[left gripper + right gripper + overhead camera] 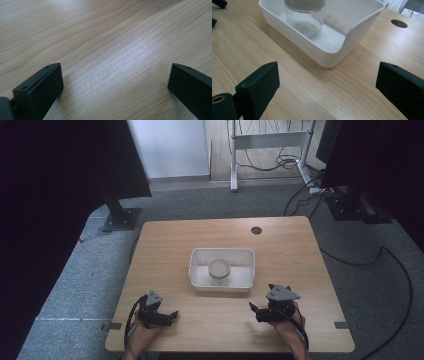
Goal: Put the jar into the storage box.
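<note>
A white plastic tray (242, 270) sits in the middle of the wooden table (290, 255). Inside it a clear glass jar (219, 271) with a beige lid stands upright. In the right gripper view the tray's ribbed wall (354, 37) is close ahead, and the jar (305, 18) is behind it. My left gripper (173, 315) rests near the front left edge, open, with bare wood between its jaws (114, 67). My right gripper (254, 311) rests at the front right, open and empty (327, 67), pointing toward the tray's near right corner.
A round cable hole (256, 230) lies in the table's far side, past the tray (399, 23). Black stands (120, 215) and cables (380, 260) are on the grey carpet around the table. The left gripper's jaw tips (219, 3) show far off in the right gripper view.
</note>
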`<state>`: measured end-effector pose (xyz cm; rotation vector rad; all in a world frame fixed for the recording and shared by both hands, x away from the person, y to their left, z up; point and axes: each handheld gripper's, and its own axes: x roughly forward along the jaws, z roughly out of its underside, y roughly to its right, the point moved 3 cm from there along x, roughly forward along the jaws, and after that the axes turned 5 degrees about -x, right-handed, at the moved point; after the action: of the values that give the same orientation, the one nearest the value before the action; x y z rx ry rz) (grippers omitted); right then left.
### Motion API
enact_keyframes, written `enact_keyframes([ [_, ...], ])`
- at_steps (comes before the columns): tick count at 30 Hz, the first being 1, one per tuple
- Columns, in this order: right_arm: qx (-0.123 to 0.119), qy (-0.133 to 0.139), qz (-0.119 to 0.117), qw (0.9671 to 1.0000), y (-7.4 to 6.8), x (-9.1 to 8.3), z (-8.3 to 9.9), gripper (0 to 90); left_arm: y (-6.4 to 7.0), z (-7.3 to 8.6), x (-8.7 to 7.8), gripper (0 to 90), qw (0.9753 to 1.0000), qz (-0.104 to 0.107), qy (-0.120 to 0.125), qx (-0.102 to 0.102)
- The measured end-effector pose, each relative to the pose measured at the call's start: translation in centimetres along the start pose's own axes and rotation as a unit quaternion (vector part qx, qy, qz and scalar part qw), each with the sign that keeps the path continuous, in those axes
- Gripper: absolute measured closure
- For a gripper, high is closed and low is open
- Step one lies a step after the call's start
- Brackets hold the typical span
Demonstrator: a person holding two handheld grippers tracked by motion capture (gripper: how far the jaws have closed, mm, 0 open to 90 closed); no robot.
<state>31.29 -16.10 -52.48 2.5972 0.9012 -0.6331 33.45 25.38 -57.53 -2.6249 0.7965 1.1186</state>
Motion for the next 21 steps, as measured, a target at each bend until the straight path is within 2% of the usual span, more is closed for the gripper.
enact_keyframes([
  [8,0.014,-0.012,0.012,0.9998,0.6,-0.9,2.2,4.7,0.0,0.0,0.0,0.0,1.0000,0.000,0.000,0.000],
  [16,0.024,-0.045,0.017,0.9985,0.7,-1.4,4.8,4.8,0.0,0.0,0.0,0.0,1.0000,0.000,0.000,0.000],
  [21,0.029,-0.062,0.018,0.9975,0.7,-1.6,5.8,4.8,0.0,0.0,0.0,0.0,1.0000,0.000,0.000,0.000],
])
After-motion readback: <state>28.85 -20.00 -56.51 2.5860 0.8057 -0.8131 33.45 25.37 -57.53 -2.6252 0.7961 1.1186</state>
